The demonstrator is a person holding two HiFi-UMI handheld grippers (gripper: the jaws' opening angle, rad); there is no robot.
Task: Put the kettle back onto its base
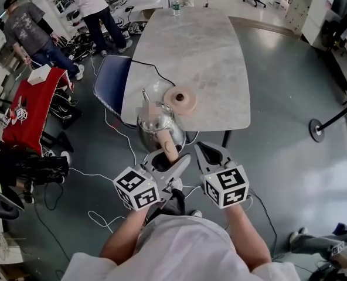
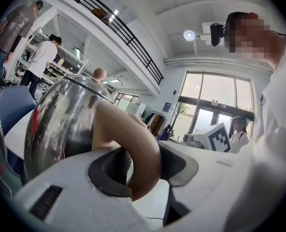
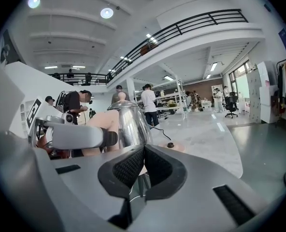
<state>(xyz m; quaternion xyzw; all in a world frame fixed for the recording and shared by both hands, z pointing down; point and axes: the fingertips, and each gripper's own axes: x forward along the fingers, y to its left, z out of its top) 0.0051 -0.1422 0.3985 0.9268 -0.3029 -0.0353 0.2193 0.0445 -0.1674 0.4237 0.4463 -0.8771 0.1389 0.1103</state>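
Left claw: jaws pinch the tan handle of the kettle. Steel body sits just ahead of the jaws, upright, over the near edge of the table. Contact with the tabletop: cannot tell.

Right claw: just right of the left one, pads pressed together, nothing between them.

Base: on the table, ahead of both claws, just beyond the kettle and apart from it.

My left tool points level, its jaws clamped on the handle of the kettle. My right tool, just right of the kettle, tips slightly downward, jaws together and empty.
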